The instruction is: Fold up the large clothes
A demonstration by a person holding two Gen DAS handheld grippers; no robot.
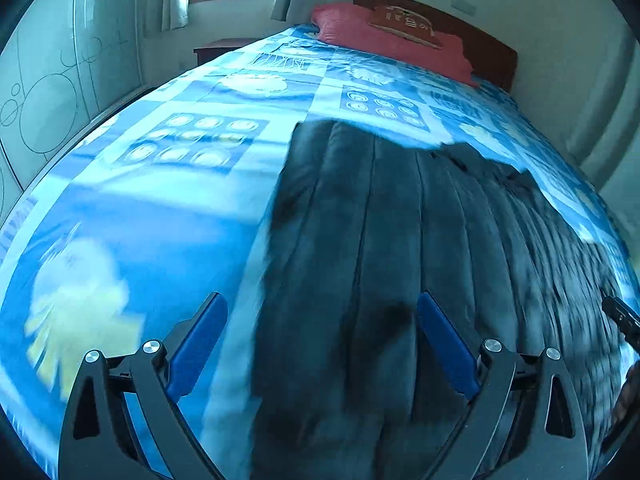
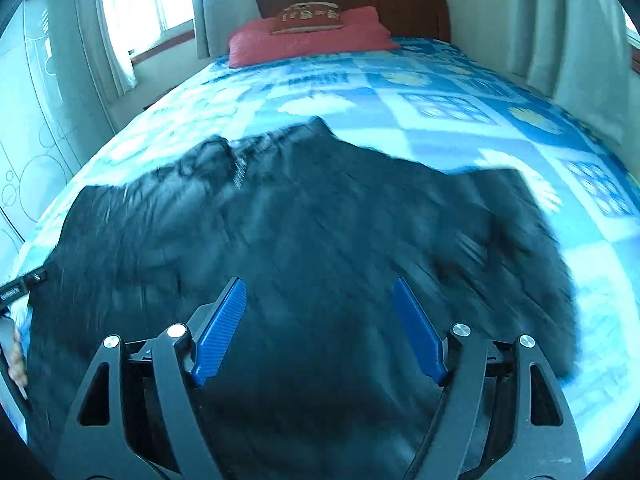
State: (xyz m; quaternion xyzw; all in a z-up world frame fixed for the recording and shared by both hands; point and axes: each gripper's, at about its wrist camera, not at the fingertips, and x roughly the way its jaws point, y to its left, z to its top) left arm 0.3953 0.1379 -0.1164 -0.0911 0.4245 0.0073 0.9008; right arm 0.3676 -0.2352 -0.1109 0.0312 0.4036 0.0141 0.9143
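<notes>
Left gripper (image 1: 322, 304) with its blue pads (image 1: 200, 344) spread wide, nothing between them and no contact visible; it hangs above the near left part of a dark quilted garment (image 1: 384, 240), the left pad over the blue patterned bedspread (image 1: 152, 208) and the right pad over the dark cloth. The garment's left edge runs forward between the two pads, and its stitched channels lead straight ahead of the gripper. Right gripper (image 2: 320, 292), likewise spread wide and holding nothing — its ribbed blue pads (image 2: 220, 328) both sit over the garment (image 2: 320, 220), which fills the view below and ahead of them. From this side the garment lies flat and spread out on the bedspread (image 2: 460, 128), one lobe reaching out to the right of the gripper and another to its left; motion blur hides finer detail, so whether either gripper touches the cloth cannot be told. Far ahead of both grippers, at the head of the bed, lies a red folded quilt (image 2: 308, 42) with a small cushion (image 2: 308, 20) on it, against a wooden headboard (image 2: 408, 8). A curtained window (image 2: 144, 4) stands ahead and to the left.
</notes>
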